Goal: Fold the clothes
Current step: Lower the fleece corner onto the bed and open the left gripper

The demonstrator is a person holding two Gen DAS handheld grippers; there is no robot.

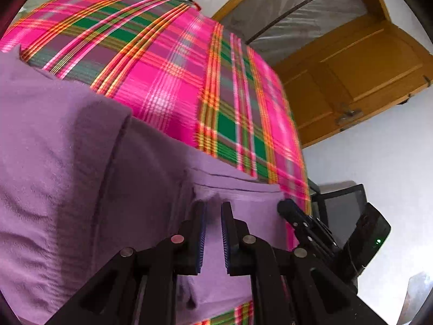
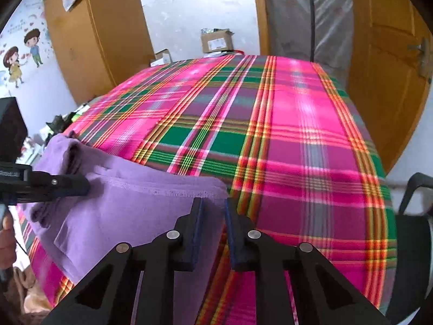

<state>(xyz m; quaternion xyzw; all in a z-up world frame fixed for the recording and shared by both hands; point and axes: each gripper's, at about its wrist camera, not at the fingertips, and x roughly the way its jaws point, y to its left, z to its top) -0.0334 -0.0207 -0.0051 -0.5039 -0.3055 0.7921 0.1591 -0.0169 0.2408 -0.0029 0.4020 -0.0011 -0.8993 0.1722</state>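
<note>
Garment [image 2: 130, 205] edge between tool [image 2: 212, 203] fingers

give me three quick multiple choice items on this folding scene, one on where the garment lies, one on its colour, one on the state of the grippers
1. Where does the garment lie?
A. on the plaid cloth
B. on the floor
C. inside a cardboard box

2. What colour is the garment?
A. white
B. purple
C. yellow

3. How do the fingers of the left gripper and the right gripper stand?
A. both clamped tight on a hanger
B. both parted, with a gap between the fingers
C. one is out of view

Answers:
1. A, the garment rests on the pink and green plaid cloth in both wrist views.
2. B, the fabric is plainly purple in both views.
3. B, each wrist view shows a clear gap between its two fingers at the garment's edge; whether any fabric is pinched cannot be told.
</note>
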